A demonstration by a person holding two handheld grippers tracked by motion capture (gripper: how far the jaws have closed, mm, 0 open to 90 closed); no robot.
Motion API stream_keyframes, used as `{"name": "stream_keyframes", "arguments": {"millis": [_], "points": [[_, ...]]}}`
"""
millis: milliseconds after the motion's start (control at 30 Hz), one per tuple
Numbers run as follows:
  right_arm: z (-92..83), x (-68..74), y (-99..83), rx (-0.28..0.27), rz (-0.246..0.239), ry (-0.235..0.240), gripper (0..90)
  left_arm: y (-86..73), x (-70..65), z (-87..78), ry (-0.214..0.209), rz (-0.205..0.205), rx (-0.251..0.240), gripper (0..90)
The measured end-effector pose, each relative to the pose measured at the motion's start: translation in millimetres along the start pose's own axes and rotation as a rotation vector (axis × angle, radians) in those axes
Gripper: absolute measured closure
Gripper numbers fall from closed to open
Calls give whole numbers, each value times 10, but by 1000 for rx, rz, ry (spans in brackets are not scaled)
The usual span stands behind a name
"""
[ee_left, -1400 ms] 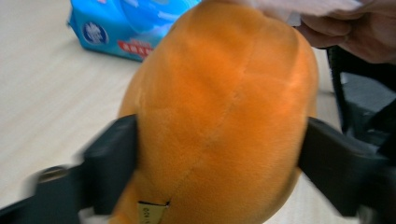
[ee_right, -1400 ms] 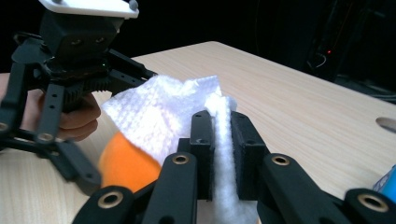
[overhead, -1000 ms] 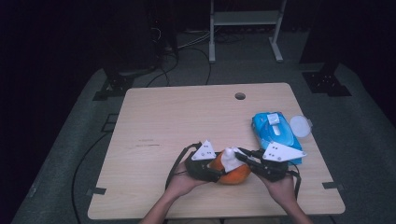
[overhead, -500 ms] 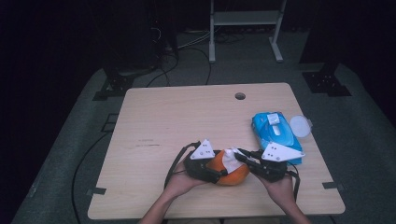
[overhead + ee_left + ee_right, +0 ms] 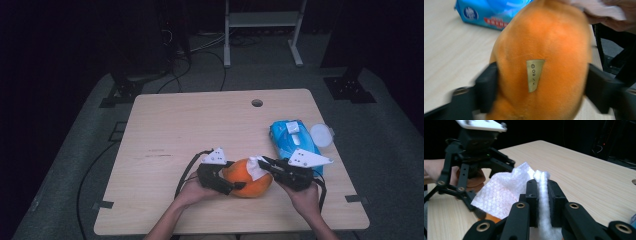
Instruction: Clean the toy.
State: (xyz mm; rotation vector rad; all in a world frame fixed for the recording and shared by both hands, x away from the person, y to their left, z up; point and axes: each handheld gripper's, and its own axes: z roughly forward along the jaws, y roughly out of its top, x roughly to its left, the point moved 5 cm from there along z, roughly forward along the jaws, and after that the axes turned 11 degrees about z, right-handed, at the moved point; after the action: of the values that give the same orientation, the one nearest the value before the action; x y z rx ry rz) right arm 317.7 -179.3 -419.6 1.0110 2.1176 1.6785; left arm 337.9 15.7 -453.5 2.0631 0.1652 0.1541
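Orange plush toy (image 5: 248, 178): lies at lower centre of the high view on the worktop (image 5: 200, 120), long axis running left to right between the two hands. Left tool (image 5: 231, 184): jaws, just closing, straddle the toy's left end, pads against its flanks (label patch facing the camera). Right tool (image 5: 264, 163): clamped shut on a white wipe (image 5: 506, 191), resting on the toy's upper right end, nearer the blue wipe pack (image 5: 292, 137).
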Motion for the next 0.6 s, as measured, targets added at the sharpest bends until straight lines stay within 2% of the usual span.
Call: {"name": "stream_keyframes", "arguments": {"millis": [67,167,267,367,433,533,600], "points": [[-19,-9,21,-11,3,-2,799,78,-20,-85,23,21,-21,343],[-45,-23,42,-36,28,14,800,218,-43,-232,40,44,-45,353],[-36,3,64,-42,40,26,800,257,-59,-295,62,61,-16,352],[9,58,60,-15,11,6,803,187,-49,-262,72,51,47,358],[45,163,76,-10,-23,14,803,165,-61,-221,70,49,71,360],[127,349,108,-2,-70,50,803,197,-106,-199,64,58,71,360],[137,386,127,-8,-78,62,803,209,-105,-236,73,59,58,359]]}}
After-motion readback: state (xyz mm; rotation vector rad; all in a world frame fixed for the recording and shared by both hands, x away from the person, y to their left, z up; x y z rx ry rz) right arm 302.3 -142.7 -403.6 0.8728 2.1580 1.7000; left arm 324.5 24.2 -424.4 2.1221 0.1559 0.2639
